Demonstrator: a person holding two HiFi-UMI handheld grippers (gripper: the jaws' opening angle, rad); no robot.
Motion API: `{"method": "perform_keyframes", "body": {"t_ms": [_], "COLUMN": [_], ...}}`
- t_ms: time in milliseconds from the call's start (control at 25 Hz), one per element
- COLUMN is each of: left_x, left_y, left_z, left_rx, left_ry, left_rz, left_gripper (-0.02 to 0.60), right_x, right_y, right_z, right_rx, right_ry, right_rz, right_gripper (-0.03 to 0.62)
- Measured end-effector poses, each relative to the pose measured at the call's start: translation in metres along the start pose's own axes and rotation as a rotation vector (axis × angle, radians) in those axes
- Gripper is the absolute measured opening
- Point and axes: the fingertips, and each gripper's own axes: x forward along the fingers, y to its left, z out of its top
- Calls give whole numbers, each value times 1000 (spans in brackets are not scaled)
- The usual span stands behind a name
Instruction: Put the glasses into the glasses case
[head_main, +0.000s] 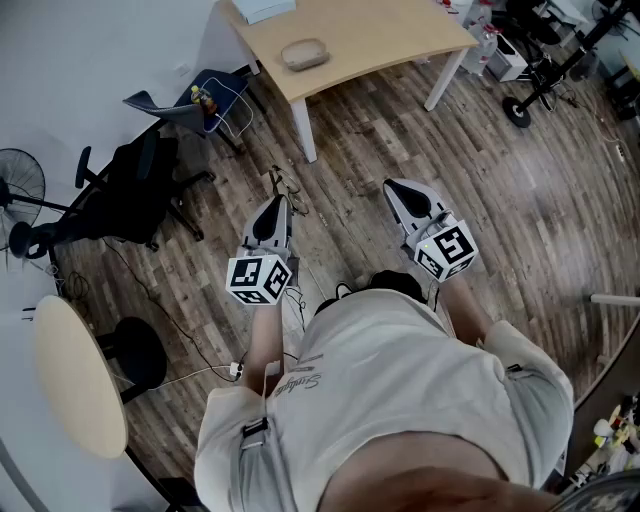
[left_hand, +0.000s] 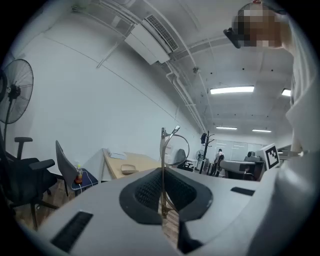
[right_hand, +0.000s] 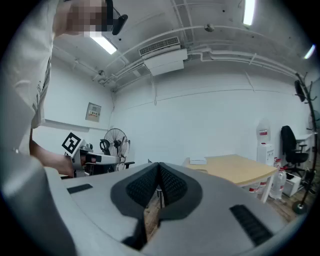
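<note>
My left gripper (head_main: 277, 205) is held at waist height above the wooden floor. It is shut on the thin wire-framed glasses (head_main: 281, 186), which stick up from its jaws. In the left gripper view the glasses (left_hand: 163, 146) stand upright, with one temple clamped between the pads. The tan oval glasses case (head_main: 305, 53) lies closed on the light wooden table (head_main: 380, 35), well ahead of both grippers; it also shows in the left gripper view as the case (left_hand: 129, 170). My right gripper (head_main: 393, 188) is level with the left one and shut, with nothing in it.
A pale flat box (head_main: 266, 10) lies at the table's far left. A folding chair (head_main: 200, 100) with a bottle on it stands left of the table. Further left are a black office chair (head_main: 140, 195) and a fan (head_main: 20, 190). A round table (head_main: 75, 375) is at my left.
</note>
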Motion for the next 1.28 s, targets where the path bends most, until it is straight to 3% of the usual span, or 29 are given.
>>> {"method": "perform_keyframes", "body": {"t_ms": [520, 680, 920, 1280], "left_x": [3, 3, 22, 96], "left_y": [-10, -18, 4, 22], "left_z": [-14, -17, -29, 8], "left_rx": [-7, -4, -34, 24], "left_ry": [25, 33, 74, 62], "left_rz": [-26, -32, -2, 27], "left_gripper": [20, 20, 20, 20], "right_x": [-26, -29, -11, 31], "right_y": [-10, -11, -12, -80], "right_z": [-6, -14, -33, -44], "right_rx": [9, 24, 46, 81], "right_ry": [12, 37, 68, 50], "right_rz": [-72, -56, -21, -1], "right_gripper": [-5, -5, -5, -5]}}
